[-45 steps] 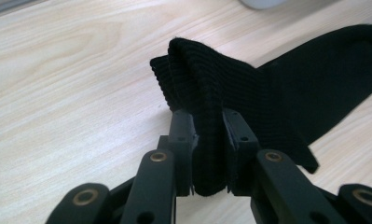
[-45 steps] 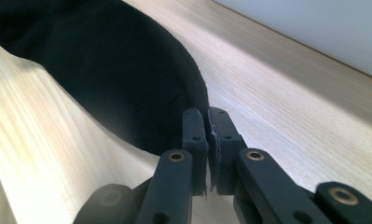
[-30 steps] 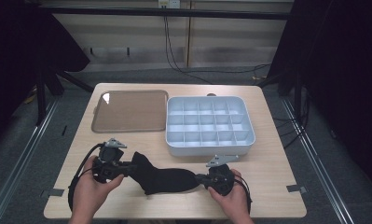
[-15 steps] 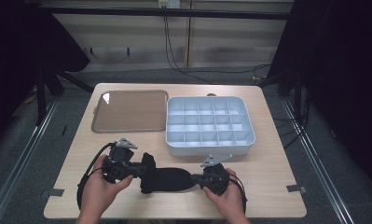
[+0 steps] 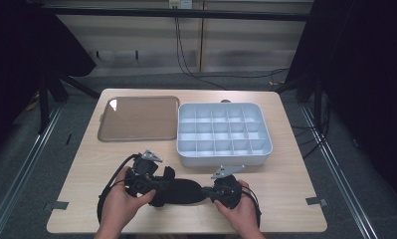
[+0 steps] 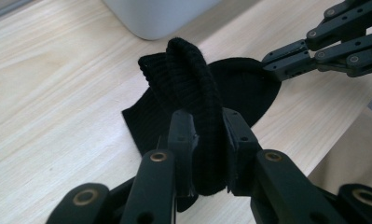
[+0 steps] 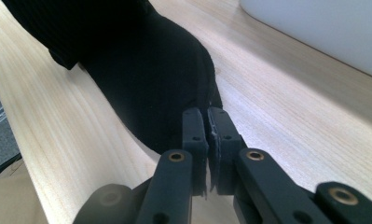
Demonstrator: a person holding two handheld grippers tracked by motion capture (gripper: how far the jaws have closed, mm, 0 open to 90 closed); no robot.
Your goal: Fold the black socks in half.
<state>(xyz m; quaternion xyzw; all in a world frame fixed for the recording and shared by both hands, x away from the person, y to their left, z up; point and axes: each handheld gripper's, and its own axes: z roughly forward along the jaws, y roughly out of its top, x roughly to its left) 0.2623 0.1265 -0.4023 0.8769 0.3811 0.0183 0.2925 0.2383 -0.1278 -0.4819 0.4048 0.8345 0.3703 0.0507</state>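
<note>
A black sock [image 5: 178,191] is held near the front edge of the wooden table [image 5: 285,174], stretched between the two grippers. Compared with a second ago, the sock is seen to be much shorter along the table: then it lay spread out long and flat between the hands, and now its ribbed cuff end has been lifted and brought over toward the toe, so the two grippers stand closer together. The left gripper [image 6: 207,140] is closed on the cuff, which is pinched as a thick doubled band between the jaws and arches upward above the rest of the cloth. The right gripper [image 7: 207,126] is clamped on the thin edge of the toe end, the jaws almost meeting, and that end is kept pressed low against the tabletop. From this it is judged that a fold is under way and about half done: the cuff has been raised but not yet laid down on the toe half. The white compartment box [image 5: 223,133] and the brown tray [image 5: 139,118] lie farther back, well apart from the sock, and are untouched. Care is likely needed so that the folded layers are set down squarely and the toe is not dragged.
</note>
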